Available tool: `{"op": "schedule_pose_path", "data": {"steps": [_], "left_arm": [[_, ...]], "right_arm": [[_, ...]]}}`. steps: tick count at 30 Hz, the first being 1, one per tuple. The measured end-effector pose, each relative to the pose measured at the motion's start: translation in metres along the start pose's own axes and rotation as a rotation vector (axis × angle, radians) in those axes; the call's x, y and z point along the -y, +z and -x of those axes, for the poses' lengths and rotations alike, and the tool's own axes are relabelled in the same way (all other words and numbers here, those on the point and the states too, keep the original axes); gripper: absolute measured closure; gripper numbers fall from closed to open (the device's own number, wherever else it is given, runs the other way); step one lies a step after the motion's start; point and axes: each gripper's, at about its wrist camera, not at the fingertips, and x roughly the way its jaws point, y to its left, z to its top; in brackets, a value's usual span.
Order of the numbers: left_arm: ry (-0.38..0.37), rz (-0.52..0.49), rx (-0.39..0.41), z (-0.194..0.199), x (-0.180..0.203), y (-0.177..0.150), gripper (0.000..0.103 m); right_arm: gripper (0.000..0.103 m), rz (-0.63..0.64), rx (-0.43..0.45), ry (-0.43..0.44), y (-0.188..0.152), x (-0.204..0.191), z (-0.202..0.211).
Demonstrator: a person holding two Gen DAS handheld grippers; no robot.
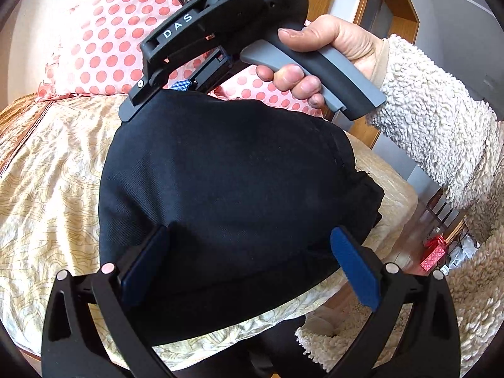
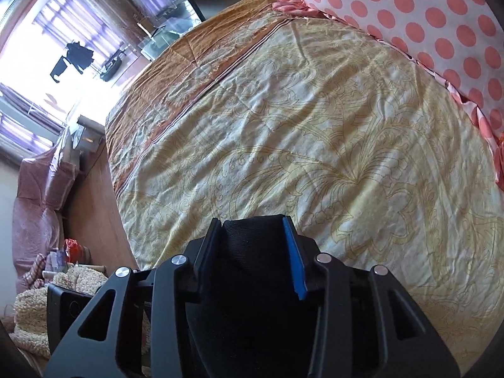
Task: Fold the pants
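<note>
Gripping a thick bundle of black pants (image 2: pixel 252 252), the right gripper (image 2: pixel 253 258) fills the lower middle of the right wrist view. Its 2 blue-padded fingers (image 2: pixel 294 258) press the dark cloth from both sides, and the jaws stand part closed because the wad of fabric keeps them apart. The cream patterned bedspread (image 2: pixel 315 126) stretches across the frame above, with a pink polka-dot pillow (image 2: pixel 425 25) in the upper right.

From the left wrist view, the pants (image 1: pixel 226 189) spread as a wide dark mound across the centre, resting on the bedspread (image 1: pixel 47 173). The left gripper (image 1: pixel 249 267) sits at the bottom, jaws wide open, its 2 pads (image 1: pixel 352 267) flanking the near part of the cloth without squeezing it. This looks like a ready position, poised to take hold of the near edge.

At the upper middle, a person's hand (image 1: pixel 315 60) in a fleecy cream sleeve (image 1: pixel 434 138) holds the right gripper (image 1: pixel 182 85) by its grey handle, clamped on the far edge of the pants, probably to carry that edge over for a fold.
</note>
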Motion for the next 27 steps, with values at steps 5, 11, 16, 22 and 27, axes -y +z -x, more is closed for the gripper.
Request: {"op": "schedule_pose_path", "data": {"steps": [5, 11, 16, 22, 27], "left_arm": [[0.008, -0.006, -0.001, 0.000, 0.003, 0.000, 0.002], [0.014, -0.009, -0.001, -0.002, 0.005, 0.000, 0.002], [0.016, -0.011, -0.002, -0.002, 0.006, 0.001, 0.002], [0.016, -0.003, -0.002, -0.003, 0.006, 0.002, 0.002], [0.034, -0.009, 0.001, -0.003, 0.009, 0.002, 0.002]], "right_arm": [[0.055, -0.070, 0.010, 0.058, 0.006, 0.008, 0.005], [0.067, -0.010, 0.008, -0.023, 0.006, 0.000, 0.004], [0.079, 0.105, 0.018, -0.142, -0.002, -0.019, 0.002], [0.088, 0.083, 0.114, -0.183, 0.006, -0.010, 0.020], [0.090, -0.019, 0.169, -0.113, 0.009, 0.014, 0.030]]}}
